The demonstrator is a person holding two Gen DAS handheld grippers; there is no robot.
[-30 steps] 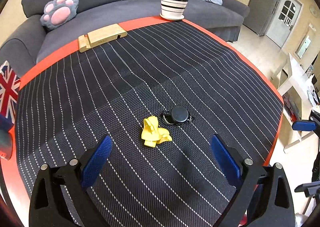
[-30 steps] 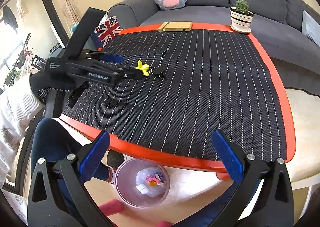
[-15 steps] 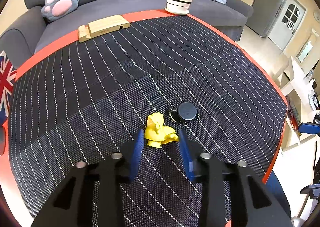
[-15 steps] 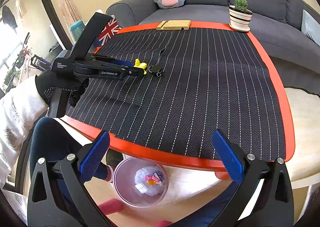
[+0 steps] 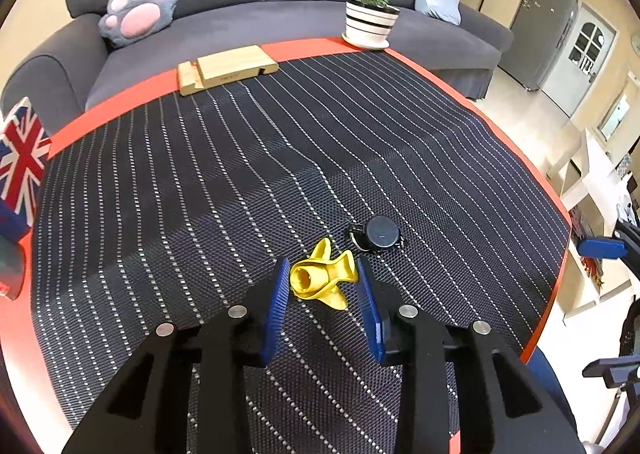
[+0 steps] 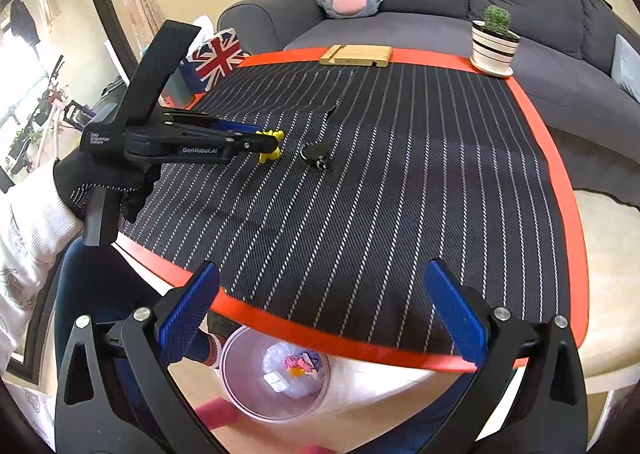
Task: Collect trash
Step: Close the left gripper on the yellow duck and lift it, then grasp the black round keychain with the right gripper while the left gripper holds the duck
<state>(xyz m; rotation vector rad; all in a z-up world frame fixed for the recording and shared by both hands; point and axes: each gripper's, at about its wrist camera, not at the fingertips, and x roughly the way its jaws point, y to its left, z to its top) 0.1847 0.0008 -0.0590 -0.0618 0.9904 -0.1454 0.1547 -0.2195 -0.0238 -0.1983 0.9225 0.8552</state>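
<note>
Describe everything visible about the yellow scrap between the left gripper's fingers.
The yellow scrap is a small crumpled piece, seemingly thin plastic or rubber, bright yellow, with a rolled, tube-like opening facing the camera and pointed flaps sticking out. It lies on the striped black table mat, pinched between the blue pads of the left gripper, whose jaws have just closed on it. A black round object sits just beyond, apart from it.

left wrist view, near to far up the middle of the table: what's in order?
left gripper shut on the yellow wrapper → black round object → wooden stand on the red table edge → paw cushion on the sofa.
</note>
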